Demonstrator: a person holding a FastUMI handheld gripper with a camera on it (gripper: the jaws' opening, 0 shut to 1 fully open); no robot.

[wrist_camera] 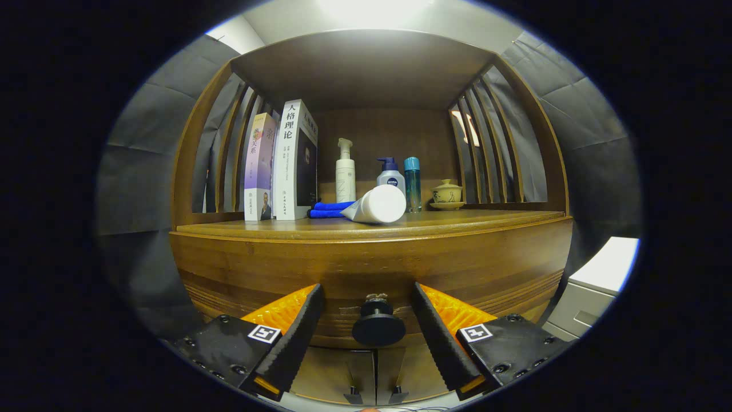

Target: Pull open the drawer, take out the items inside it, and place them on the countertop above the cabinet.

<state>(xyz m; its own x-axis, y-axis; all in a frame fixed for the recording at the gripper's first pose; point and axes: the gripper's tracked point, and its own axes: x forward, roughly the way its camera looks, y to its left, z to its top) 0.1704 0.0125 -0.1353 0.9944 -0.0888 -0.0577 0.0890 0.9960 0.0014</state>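
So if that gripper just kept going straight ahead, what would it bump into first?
Most likely the round drawer knob. The open gripper has a finger on each side of it, not touching. The wooden drawer front lies just behind.

Dark cloth walls (143,171), bright ceiling light (372,8)

— Left of the white tube (378,204)?
— Bright blue cloth (331,209), touching it. Further left, a white book (289,160) with black lettering, then a pastel purple-and-yellow book (258,166).
— Behind the tube?
— White pump bottle (345,171), pale bottle with navy pump (391,174), teal-blue bottle (412,183).
— Right of it?
— Cream lidded cup (446,193), dark markings.
— Below the tube?
— Brown wood-grain cabinet (372,257); black knob (378,326) between the gripper's (366,292) spread fingers, untouched.
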